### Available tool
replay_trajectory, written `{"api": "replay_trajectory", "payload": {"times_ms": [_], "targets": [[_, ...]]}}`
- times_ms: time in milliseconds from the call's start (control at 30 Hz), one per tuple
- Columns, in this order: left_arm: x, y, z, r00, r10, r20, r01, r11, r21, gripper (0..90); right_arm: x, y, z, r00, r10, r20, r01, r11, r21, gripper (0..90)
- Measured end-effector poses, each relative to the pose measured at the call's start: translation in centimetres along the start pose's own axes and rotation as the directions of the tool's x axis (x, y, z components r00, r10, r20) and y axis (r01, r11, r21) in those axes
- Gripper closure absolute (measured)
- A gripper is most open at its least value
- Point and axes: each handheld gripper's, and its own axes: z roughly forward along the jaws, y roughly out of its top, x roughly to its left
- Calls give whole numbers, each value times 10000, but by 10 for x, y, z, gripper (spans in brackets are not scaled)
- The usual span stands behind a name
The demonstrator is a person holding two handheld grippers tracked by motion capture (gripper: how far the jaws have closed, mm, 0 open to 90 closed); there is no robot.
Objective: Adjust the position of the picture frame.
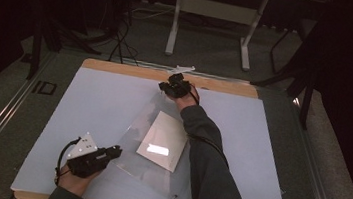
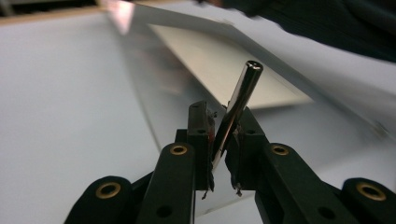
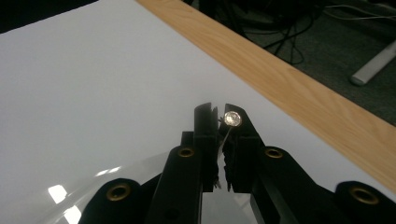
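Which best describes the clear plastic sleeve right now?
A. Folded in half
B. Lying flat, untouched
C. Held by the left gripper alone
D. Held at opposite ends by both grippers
D: the left gripper and right gripper each pinch an end of the clear plastic sleeve.

Black gripper [image 1: 117,151] jaws, brass-ringed screw holes; dark sleeves [image 1: 208,153].

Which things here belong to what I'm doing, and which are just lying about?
In the job:
left gripper, shut on a metal rod
right gripper, shut on the clear plastic sleeve
white sheet inside the sleeve

Lying about:
white desk frame
cables on the floor beyond the table
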Motion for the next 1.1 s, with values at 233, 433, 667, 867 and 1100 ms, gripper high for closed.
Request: {"api": "replay_trajectory", "payload": {"times_ms": [233,433,667,867,1100], "targets": [[40,16,-6,9921,-994,-765,945,9934,-654,785,-14,-6,-42,9988,-6,487,22,9995,-320,856],[74,33,6,9793,-1620,-1214,1521,9846,-867,780,-18,-20,-82,9961,-19,882,48,9994,-335,859],[103,58,38,9770,-1455,-1557,1426,9893,-300,781,-15,-52,-118,9900,285,1385,-263,9995,-176,858],[120,70,73,9754,-1496,-1618,1540,9880,146,782,-13,-82,-134,9835,547,1727,-542,9985,-77,857],[126,67,112,9698,-1979,-1428,2090,9756,674,781,-21,-99,-145,9734,675,2187,-729,9972,169,855]]}}
